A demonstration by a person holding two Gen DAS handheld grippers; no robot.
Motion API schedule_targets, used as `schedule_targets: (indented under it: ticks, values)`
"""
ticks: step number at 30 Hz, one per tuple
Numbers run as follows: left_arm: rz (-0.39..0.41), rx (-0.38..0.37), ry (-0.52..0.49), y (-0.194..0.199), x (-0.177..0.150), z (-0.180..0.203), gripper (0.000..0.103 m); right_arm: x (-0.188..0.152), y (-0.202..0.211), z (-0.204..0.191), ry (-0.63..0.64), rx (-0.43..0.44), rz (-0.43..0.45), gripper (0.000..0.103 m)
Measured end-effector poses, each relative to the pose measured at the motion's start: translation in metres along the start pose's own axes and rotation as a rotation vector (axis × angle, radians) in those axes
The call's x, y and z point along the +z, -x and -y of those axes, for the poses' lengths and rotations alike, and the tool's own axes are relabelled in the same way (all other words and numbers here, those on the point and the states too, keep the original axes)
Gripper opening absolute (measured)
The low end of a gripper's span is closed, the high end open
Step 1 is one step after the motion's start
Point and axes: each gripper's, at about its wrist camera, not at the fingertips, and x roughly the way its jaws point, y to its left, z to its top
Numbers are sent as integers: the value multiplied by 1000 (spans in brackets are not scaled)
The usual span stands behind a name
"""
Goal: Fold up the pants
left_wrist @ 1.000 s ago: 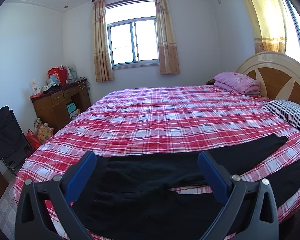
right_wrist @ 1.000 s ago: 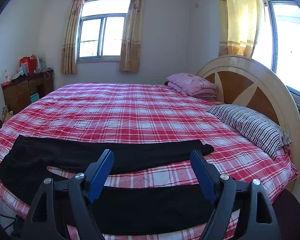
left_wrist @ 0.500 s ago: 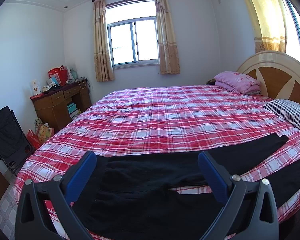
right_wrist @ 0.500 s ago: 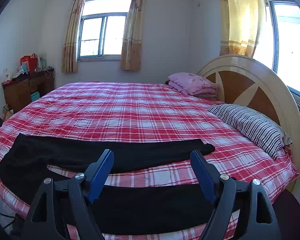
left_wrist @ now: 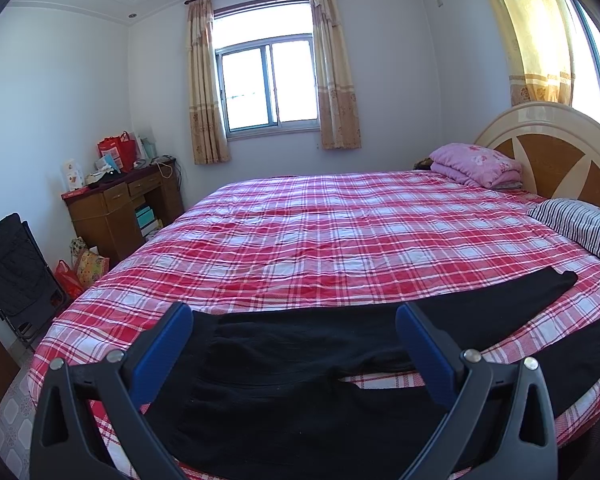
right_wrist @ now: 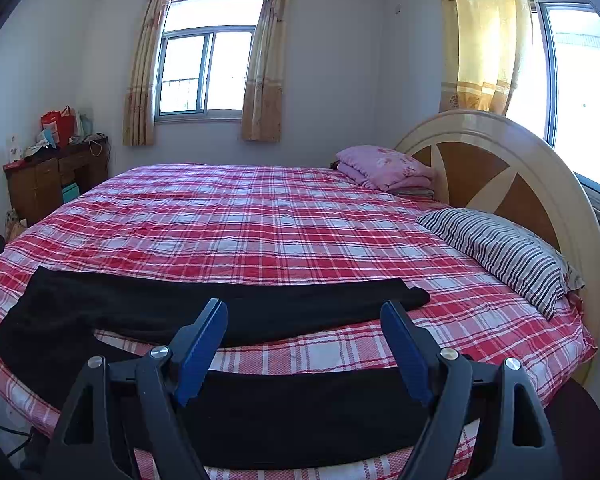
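Note:
Black pants [left_wrist: 284, 364] lie flat along the near edge of a red plaid bed [left_wrist: 340, 232], waist to the left, both legs spread apart to the right. In the right wrist view the pants [right_wrist: 236, 304] show a far leg and a near leg with plaid between them. My left gripper [left_wrist: 294, 332] is open and empty, held above the waist and seat part. My right gripper [right_wrist: 304, 324] is open and empty, held above the legs.
A striped pillow [right_wrist: 504, 248] and a folded pink blanket [right_wrist: 384, 164] lie by the round headboard [right_wrist: 500, 168] at right. A wooden desk [left_wrist: 120, 208] with clutter stands at far left, with bags [left_wrist: 84, 268] and a black folding chair [left_wrist: 16, 272] nearby.

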Motion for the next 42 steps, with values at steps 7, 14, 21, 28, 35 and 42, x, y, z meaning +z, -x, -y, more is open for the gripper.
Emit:
schedule_targets:
  ticks: [7, 14, 21, 28, 35, 42]
  values:
    - [0, 0, -1, 0, 0, 1, 103, -1, 0, 0, 2, 0, -2, 80]
    - [-6, 5, -5, -1, -3, 3, 103, -3, -2, 0, 6, 1, -7, 80]
    - [-22, 11, -7, -9, -5, 7, 103, -5, -8, 1, 9, -2, -20, 80]
    - [-34, 7, -43, -26, -13, 12, 103, -14, -28, 0, 22, 4, -41, 80]
    - [-135, 41, -98, -93, -26, -23, 103, -24, -67, 21, 34, 39, -99, 80]
    - [-266, 129, -118, -177, -28, -85, 103, -16, -117, 70, 6, -34, -174, 80]
